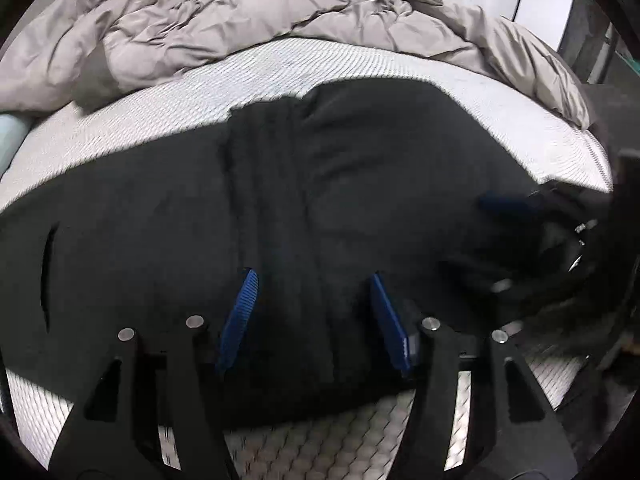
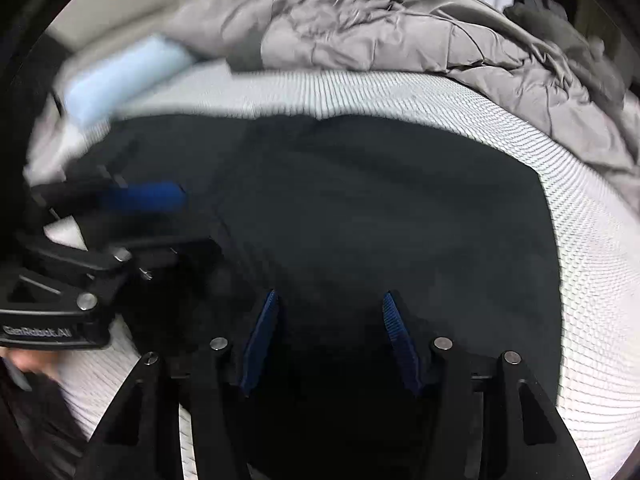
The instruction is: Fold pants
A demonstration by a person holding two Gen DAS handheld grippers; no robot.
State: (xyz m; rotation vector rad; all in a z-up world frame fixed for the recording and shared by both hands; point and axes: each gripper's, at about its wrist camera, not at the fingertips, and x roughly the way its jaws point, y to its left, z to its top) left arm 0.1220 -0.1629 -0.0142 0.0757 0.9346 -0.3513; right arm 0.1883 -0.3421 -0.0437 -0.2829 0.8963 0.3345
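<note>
Hovering over black fabric pants [image 1: 320,200] spread flat across the near half of a white textured mattress [image 1: 160,120], left gripper [image 1: 312,280] and right gripper [image 2: 330,300] both show blue pads spread, pinching nothing. Judgement: each should pinch one hem edge cleanly, lift evenly. Rumpled grey quilted duvet [image 1: 240,20] crowds the far side; pale blue pillow [image 2: 124,72] far left.

Left hand-held gripper [image 1: 314,280] open, angled down; right hand-held gripper [image 2: 330,304] likewise.
</note>
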